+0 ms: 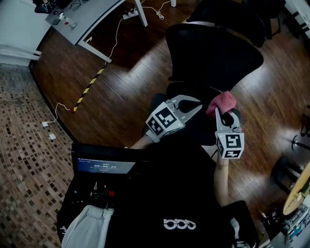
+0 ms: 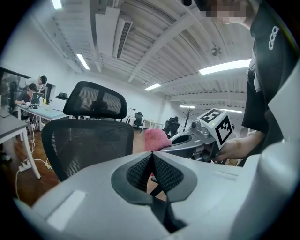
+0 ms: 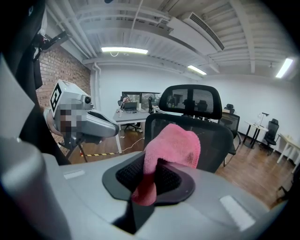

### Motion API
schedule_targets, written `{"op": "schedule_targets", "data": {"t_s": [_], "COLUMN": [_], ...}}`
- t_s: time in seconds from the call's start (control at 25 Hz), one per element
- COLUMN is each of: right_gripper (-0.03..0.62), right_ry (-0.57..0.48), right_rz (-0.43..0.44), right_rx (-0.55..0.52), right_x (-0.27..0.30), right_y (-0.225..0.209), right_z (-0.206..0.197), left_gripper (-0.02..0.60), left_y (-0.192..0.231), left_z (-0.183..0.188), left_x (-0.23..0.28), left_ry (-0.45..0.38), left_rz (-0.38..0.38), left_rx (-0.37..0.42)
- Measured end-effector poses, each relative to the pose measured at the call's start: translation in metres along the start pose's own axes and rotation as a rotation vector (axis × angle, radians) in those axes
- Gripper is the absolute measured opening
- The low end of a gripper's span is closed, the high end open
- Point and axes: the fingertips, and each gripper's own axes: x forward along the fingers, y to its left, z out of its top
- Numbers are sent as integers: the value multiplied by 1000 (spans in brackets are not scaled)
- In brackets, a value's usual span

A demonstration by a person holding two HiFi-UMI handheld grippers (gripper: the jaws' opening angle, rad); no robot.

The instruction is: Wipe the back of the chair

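A black mesh office chair [image 1: 213,55] stands in front of me, its back [image 3: 213,140] and headrest [image 3: 190,101] facing both grippers. A pink cloth [image 1: 221,102] is pinched in my right gripper [image 1: 220,110], which is shut on it just short of the chair's back; the cloth [image 3: 171,150] bulges out over the jaws. My left gripper [image 1: 191,104] is held beside it on the left, shut and empty. From the left gripper view the chair back [image 2: 89,143] is ahead at left, with the pink cloth [image 2: 157,139] and the right gripper [image 2: 190,143] at right.
A white desk [image 1: 92,17] with cables and a power strip [image 1: 131,14] stands at the back left. Yellow-black tape [image 1: 89,87] lies on the wood floor. Another black chair [image 1: 256,19] is behind. Chair bases and clutter [image 1: 290,184] crowd the right edge.
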Motion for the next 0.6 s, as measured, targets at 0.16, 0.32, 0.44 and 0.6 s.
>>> {"op": "schedule_targets", "data": {"t_s": [0.16, 0.32, 0.44, 0.6], "right_gripper": [51, 51, 51, 51], "right_ry": [-6, 5, -16, -139], "right_rz": [-4, -20, 46, 290], "right_rx": [-8, -51, 132, 760], "right_x": [1, 0, 2, 14], "right_y": [3, 0, 15, 63], "right_z": [6, 8, -7, -43], "left_gripper": [-8, -8, -8, -8], "left_y": [0, 1, -2, -1], "left_z": [-2, -2, -2, -3], "left_x": [-3, -3, -3, -2], "left_ry": [2, 3, 2, 2], "left_rz": [0, 0, -2, -2], "left_rx": [-2, -1, 0, -1]}}
